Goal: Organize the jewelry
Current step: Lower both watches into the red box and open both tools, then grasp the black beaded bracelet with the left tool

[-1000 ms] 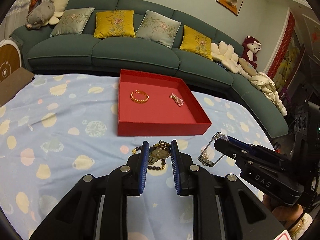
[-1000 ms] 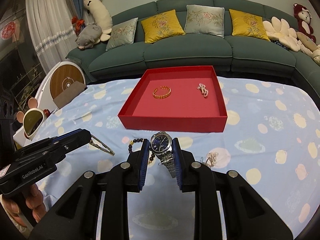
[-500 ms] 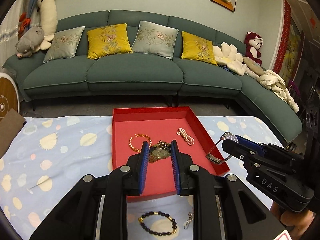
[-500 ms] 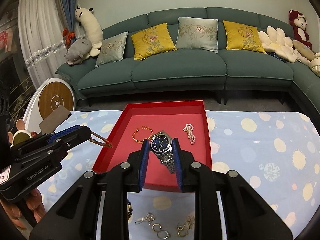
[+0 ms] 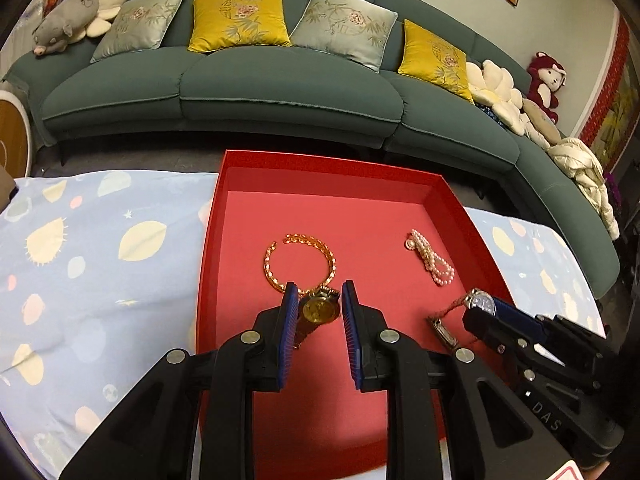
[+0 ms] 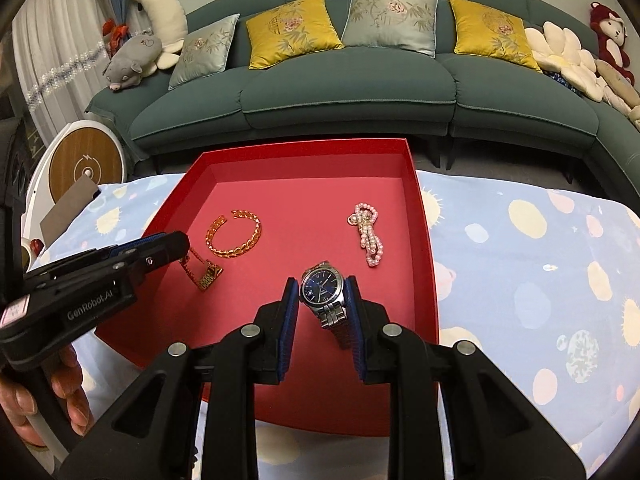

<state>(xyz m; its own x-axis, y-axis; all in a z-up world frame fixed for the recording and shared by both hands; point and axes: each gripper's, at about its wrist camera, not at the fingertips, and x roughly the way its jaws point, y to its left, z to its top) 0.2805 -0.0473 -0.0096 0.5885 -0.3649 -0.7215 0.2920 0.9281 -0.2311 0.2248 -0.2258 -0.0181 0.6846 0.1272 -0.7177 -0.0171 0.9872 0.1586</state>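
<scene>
Left claw (image 5: 317, 309) grips a gold-toned metal wristwatch (image 5: 319, 309) by its case, pads narrowly spaced, over the near-left floor of the shallow red cardboard tray (image 5: 208, 240). Watch band hangs down toward the tray floor; contact cannot be told. Beyond it lies an open gold chain-link bangle (image 5: 299, 261), then a bunched pink-white pearl strand (image 5: 431, 257) to the right. Right claw (image 6: 322, 294) clamps a silver steel wristwatch with a dark blue dial (image 6: 322, 289), upright between the pads, over the tray's near-right floor. Tray sits on a table covered by pale blue spotted cloth (image 6: 540, 248).
</scene>
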